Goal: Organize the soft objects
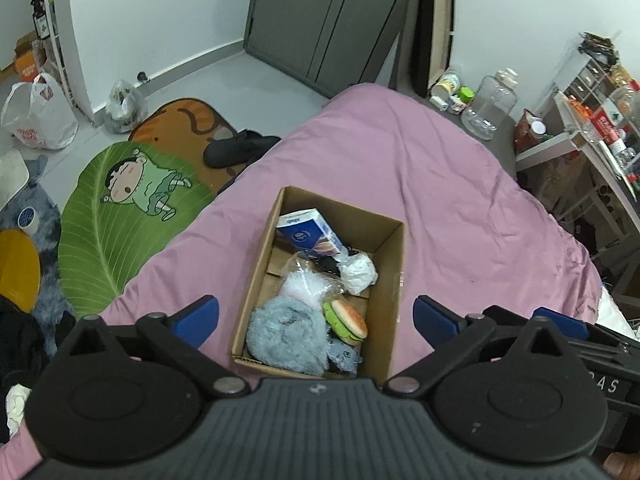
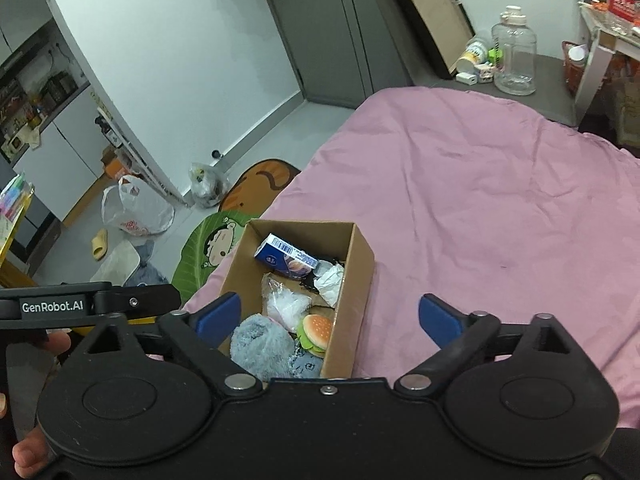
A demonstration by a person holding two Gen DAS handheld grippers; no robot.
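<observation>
"GenRobot.AI" printed in white on the black left gripper [image 2: 52, 306], seen from the right wrist; letters "AS" readable on the right gripper [image 1: 610, 385]. Blue carton [image 2: 286, 260]: barcode only.

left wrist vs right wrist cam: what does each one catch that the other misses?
Left wrist only: black shoe on the floor mats, tape roll, cluttered shelf unit.
Right wrist only: yellow slipper, kitchen-style shelving far left.
Both: cardboard box on the pink bedsheet holding the burger toy, blue fluffy plush and blue carton; both grippers open, empty.
</observation>
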